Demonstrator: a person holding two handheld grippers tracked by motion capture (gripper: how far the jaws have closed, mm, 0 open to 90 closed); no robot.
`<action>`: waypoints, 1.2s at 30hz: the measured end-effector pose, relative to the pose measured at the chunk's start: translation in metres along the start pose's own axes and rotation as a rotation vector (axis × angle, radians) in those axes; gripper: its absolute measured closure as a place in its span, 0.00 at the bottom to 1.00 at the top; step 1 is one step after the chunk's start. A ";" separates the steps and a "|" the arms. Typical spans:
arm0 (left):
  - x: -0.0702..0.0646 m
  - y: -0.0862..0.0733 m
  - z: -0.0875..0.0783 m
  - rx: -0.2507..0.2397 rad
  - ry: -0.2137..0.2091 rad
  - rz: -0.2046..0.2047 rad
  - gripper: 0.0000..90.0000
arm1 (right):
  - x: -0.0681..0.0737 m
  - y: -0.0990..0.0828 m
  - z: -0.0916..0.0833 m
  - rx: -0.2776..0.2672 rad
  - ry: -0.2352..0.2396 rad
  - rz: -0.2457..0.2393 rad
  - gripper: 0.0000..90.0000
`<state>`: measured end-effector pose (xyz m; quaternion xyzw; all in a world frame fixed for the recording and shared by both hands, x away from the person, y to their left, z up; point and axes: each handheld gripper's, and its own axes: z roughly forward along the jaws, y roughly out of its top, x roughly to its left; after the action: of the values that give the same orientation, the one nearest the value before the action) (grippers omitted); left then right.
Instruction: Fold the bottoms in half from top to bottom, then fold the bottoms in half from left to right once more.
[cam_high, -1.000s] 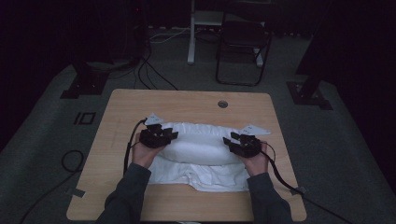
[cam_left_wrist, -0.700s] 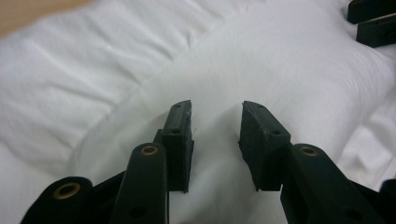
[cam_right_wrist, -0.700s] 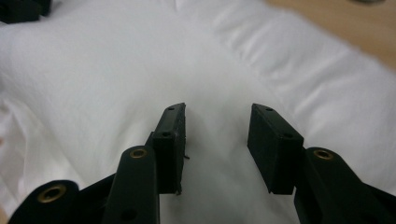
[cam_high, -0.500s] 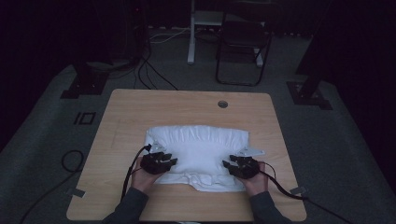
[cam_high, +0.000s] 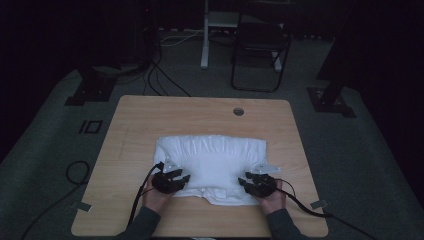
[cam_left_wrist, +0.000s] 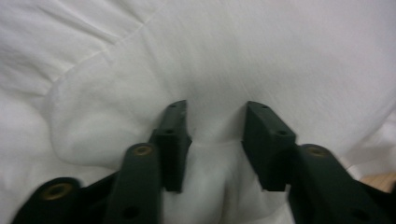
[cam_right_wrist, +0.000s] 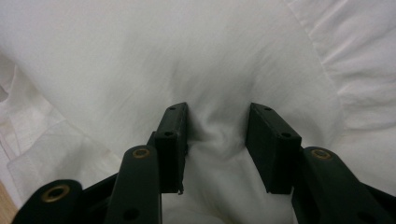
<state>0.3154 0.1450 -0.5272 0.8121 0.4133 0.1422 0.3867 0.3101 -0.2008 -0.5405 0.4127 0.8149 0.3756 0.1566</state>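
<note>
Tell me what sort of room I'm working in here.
Probably a dim recording lab or studio, not a home: a bare wooden table with a cable hole, black stand bases and loose cables on grey carpet, plus a folding chair behind.

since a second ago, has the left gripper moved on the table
Yes. In the high view the left gripper has come toward the table's near edge, away from the round hole, and its fingers have just been opening over the white cloth.
</note>
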 end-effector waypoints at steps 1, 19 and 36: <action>0.002 0.002 -0.004 -0.023 0.009 -0.007 0.54 | 0.000 0.000 0.000 -0.003 0.002 0.003 0.64; 0.051 -0.006 -0.011 -0.033 0.222 -0.206 0.20 | 0.000 -0.004 0.000 -0.027 0.002 0.010 0.64; 0.060 -0.011 0.005 0.047 0.264 -0.238 0.02 | -0.001 -0.005 0.000 -0.035 0.006 0.000 0.63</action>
<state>0.3497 0.1934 -0.5438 0.7405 0.5569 0.1911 0.3239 0.3073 -0.2036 -0.5443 0.4088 0.8086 0.3911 0.1613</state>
